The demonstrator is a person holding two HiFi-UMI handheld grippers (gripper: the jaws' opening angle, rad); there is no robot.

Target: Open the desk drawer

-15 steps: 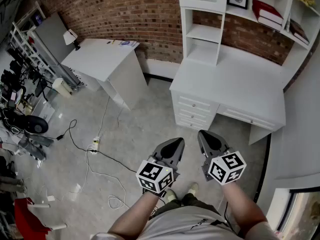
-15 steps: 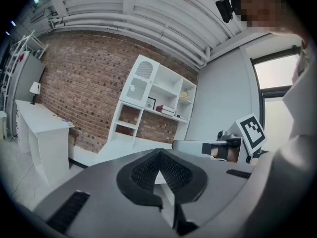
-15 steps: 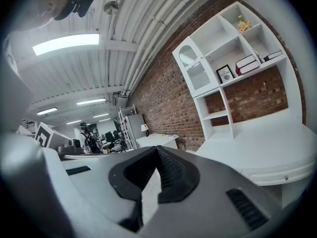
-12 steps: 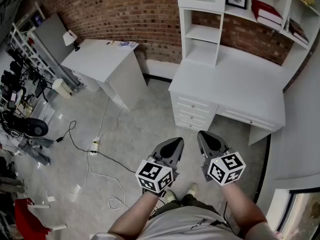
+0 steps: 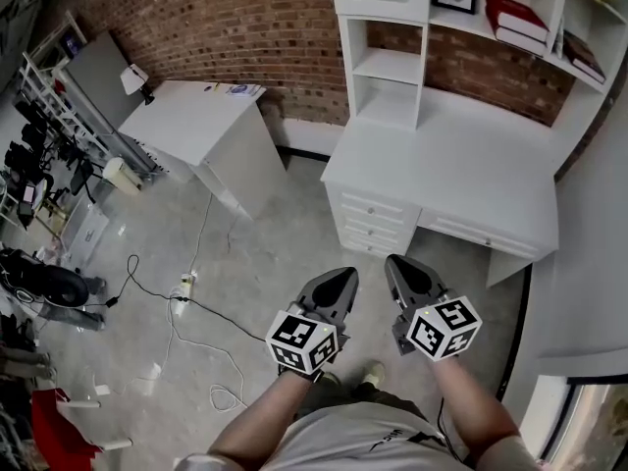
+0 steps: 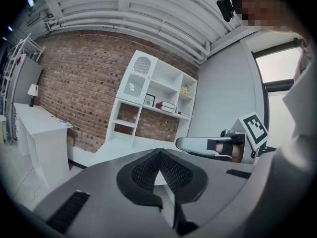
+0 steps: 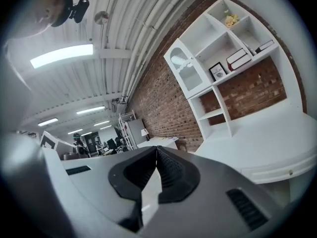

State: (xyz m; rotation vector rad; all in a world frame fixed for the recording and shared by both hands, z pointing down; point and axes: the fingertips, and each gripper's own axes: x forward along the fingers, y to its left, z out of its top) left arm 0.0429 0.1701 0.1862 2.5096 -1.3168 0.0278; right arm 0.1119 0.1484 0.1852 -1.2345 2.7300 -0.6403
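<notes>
Facing the desk drawer (image 5: pixel 478 234) from afar, left tongs (image 5: pixel 343 277) and right tongs (image 5: pixel 395 263) are pressed together

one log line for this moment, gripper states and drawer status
stage: pre-contact, standing back from desk | left gripper: shut, empty | right gripper: shut, empty | desk drawers: all closed, untouched

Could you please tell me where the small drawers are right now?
In the head view the small drawers sit mid-frame, under the left end of the white desk, just beyond the left gripper and right gripper.
</notes>
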